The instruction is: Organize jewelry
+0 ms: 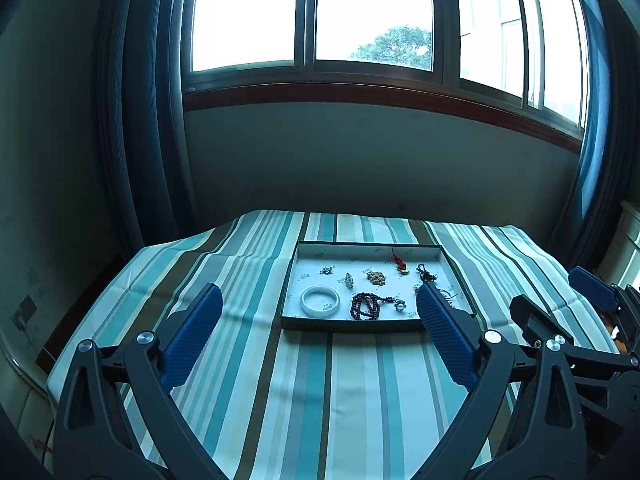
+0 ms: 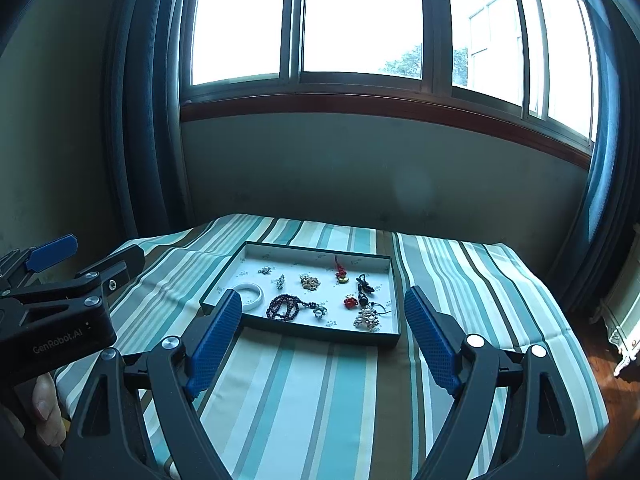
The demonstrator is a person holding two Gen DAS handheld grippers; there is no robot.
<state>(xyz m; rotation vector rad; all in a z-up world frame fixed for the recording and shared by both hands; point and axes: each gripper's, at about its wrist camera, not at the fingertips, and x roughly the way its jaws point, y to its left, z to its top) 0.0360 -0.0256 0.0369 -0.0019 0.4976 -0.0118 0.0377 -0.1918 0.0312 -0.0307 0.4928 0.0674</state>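
Observation:
A shallow tray (image 1: 298, 258) (image 2: 394, 276) holds several jewelry pieces on the striped table. Inside lie a white bangle (image 1: 320, 301) (image 2: 253, 295), a dark bead strand (image 1: 365, 306) (image 2: 283, 307), a gold chain pile (image 1: 376, 277) (image 2: 310, 281), a red-and-gold charm (image 1: 401, 264) (image 2: 341, 274) and a pearl brooch (image 2: 367, 319). My left gripper (image 1: 320, 300) is open and empty, held above the table short of the tray. My right gripper (image 2: 323, 304) is open and empty, also short of the tray. Each gripper shows at the edge of the other's view.
A striped cloth (image 1: 320, 392) covers the table. A wall and a wide window (image 1: 312, 16) stand behind it, with dark curtains (image 1: 152, 120) at both sides. White furniture (image 2: 624, 320) stands at the right on a wooden floor.

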